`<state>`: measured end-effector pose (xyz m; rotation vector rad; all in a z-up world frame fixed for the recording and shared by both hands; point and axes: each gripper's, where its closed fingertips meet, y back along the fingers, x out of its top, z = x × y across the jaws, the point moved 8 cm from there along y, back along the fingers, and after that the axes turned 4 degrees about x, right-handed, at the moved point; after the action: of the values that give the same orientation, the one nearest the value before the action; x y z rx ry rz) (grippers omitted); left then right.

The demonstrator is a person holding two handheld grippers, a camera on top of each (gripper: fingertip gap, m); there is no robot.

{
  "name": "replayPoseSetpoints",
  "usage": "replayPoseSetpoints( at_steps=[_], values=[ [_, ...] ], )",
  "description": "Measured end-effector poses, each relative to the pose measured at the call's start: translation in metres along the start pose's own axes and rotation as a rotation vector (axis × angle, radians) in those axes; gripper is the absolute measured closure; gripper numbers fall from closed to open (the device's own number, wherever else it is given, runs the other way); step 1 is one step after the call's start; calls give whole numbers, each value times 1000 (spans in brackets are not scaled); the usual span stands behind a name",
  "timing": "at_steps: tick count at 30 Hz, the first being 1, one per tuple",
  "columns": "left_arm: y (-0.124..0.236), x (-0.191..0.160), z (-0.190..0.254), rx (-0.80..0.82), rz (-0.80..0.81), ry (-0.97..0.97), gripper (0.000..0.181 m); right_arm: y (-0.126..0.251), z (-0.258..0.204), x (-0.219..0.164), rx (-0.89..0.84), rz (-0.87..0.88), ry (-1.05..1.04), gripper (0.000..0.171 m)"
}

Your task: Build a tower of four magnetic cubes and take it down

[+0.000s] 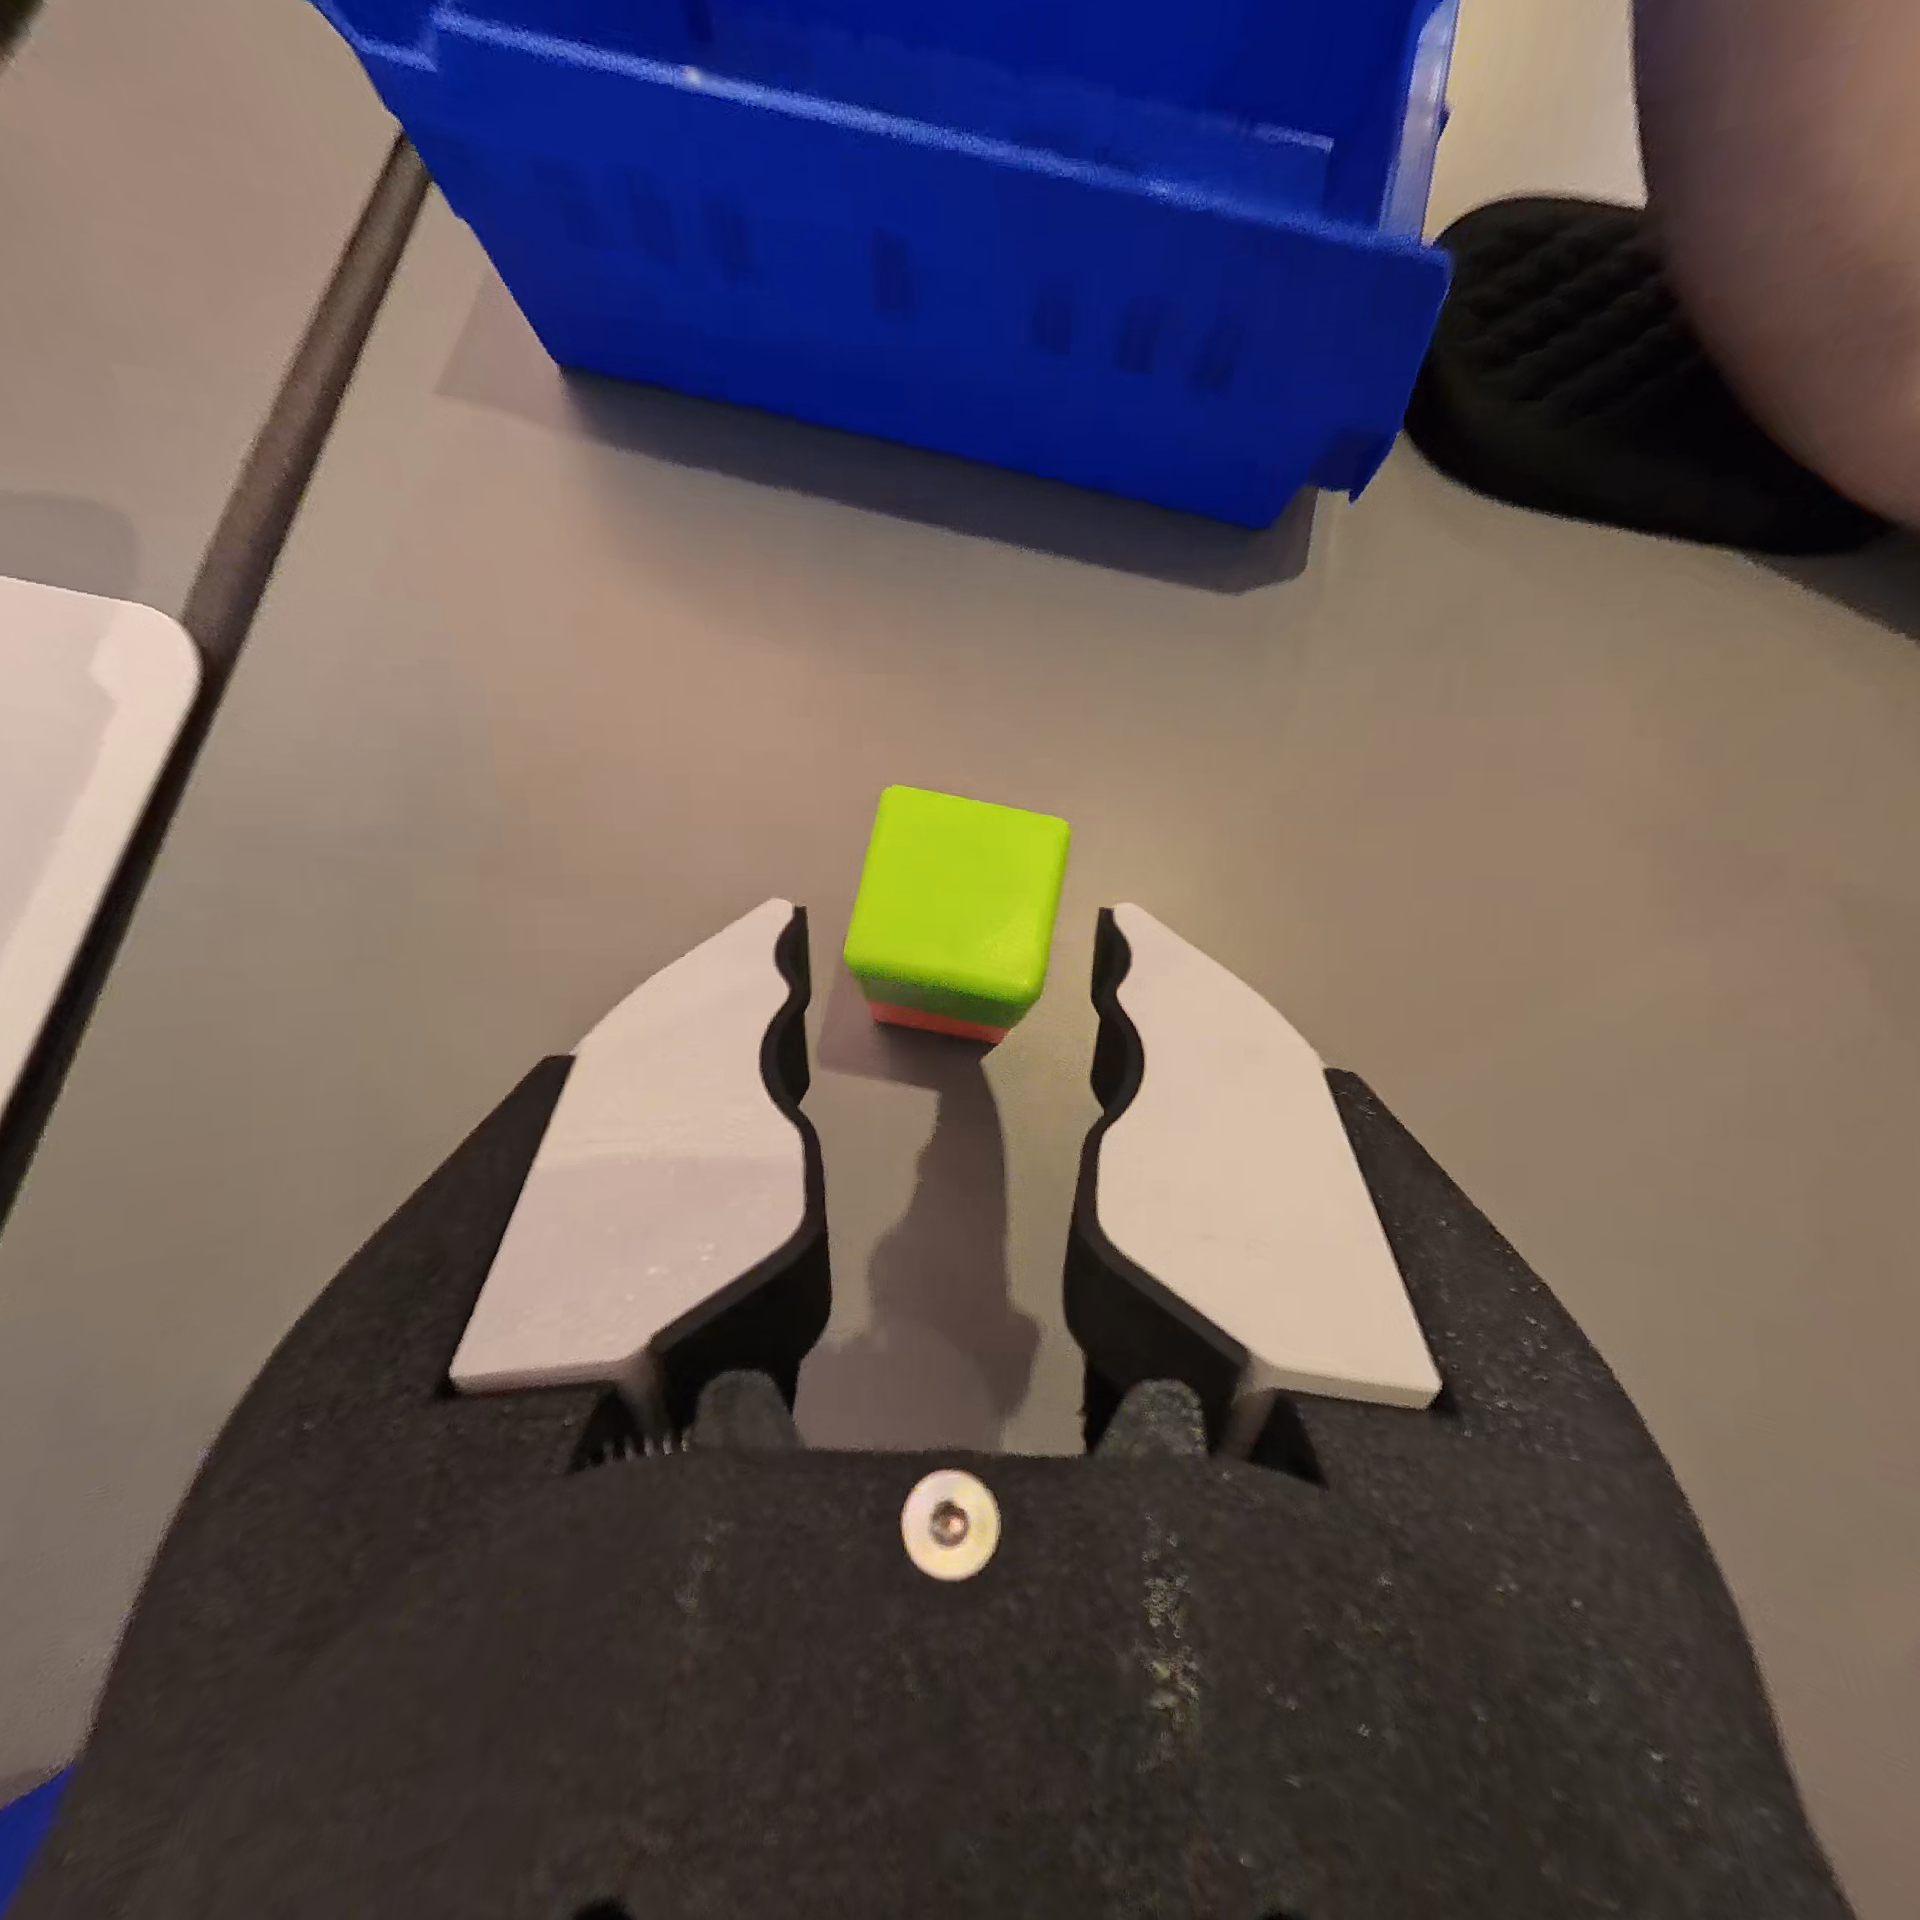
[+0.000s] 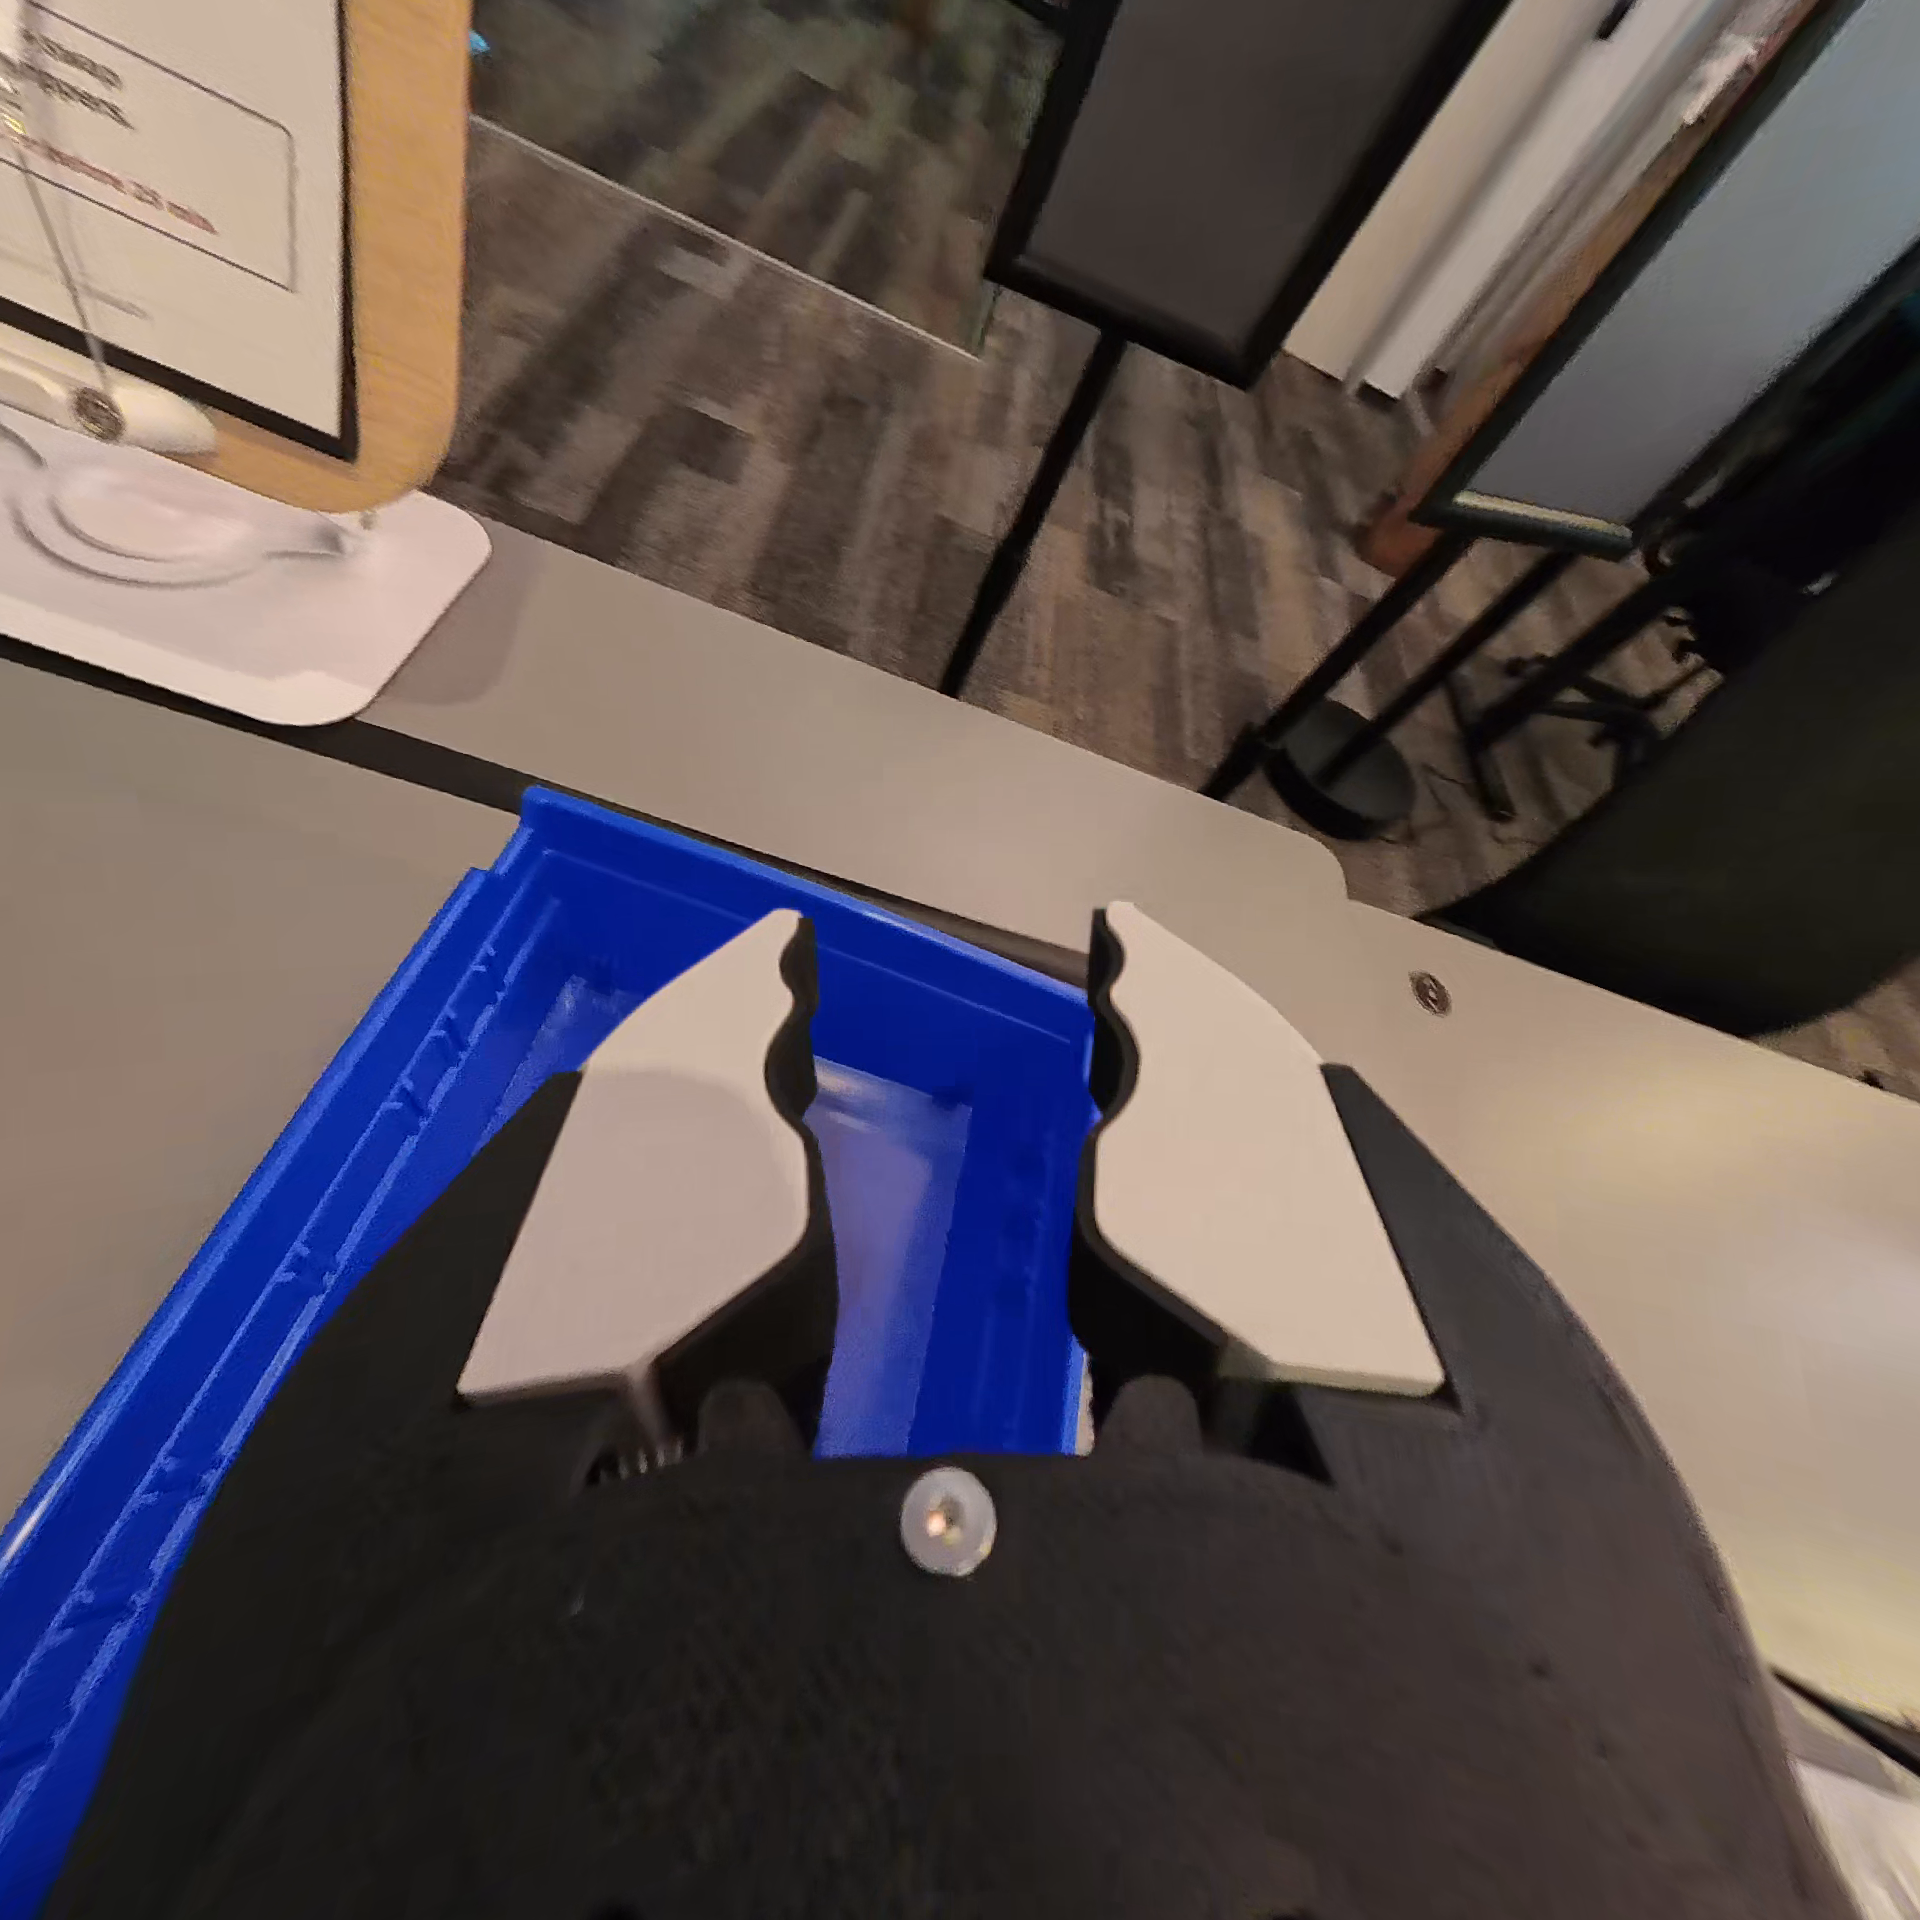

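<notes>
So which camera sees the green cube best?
The left wrist view: the green cube sits in plain sight on a red cube, just ahead of the open fingers. The right wrist view doesn't show it.

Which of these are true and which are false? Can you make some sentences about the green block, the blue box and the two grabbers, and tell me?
1. The bright green plastic cube sits on top of a red cube. True.
2. The left gripper is squeezing the green cube. False: its jaws are open, with gaps on both sides of the cube.
3. The right gripper holds a cube. False: it is open and empty.
4. The right gripper hovers over the blue plastic bin. True.
5. The green cube lies inside the blue bin. False: it stands on the grey table, in front of the bin.
</notes>
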<state>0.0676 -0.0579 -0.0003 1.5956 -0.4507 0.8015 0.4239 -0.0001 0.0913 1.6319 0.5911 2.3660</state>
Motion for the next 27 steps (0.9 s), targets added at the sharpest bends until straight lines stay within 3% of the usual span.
replayPoseSetpoints(
  at_steps=[8, 16, 19, 23, 27],
  values=[
    [87, -10, -10, 217, 106, 46, 129, -3, -22, 8, -5, -43, 45, 119],
    [189, -81, -56, 630, -9, 216, 140, -11, -35, 9, 109, -38, 47, 117],
    [191, -106, -72, 629, -128, 219, 135, -15, -39, 7, 144, -50, 56, 117],
    [167, -123, -86, 471, -265, 91, 130, -20, -46, 5, 216, -55, 57, 117],
    [138, -134, -108, 380, -304, 35, 129, -21, -51, 5, 350, -8, -8, 116]
  ],
)
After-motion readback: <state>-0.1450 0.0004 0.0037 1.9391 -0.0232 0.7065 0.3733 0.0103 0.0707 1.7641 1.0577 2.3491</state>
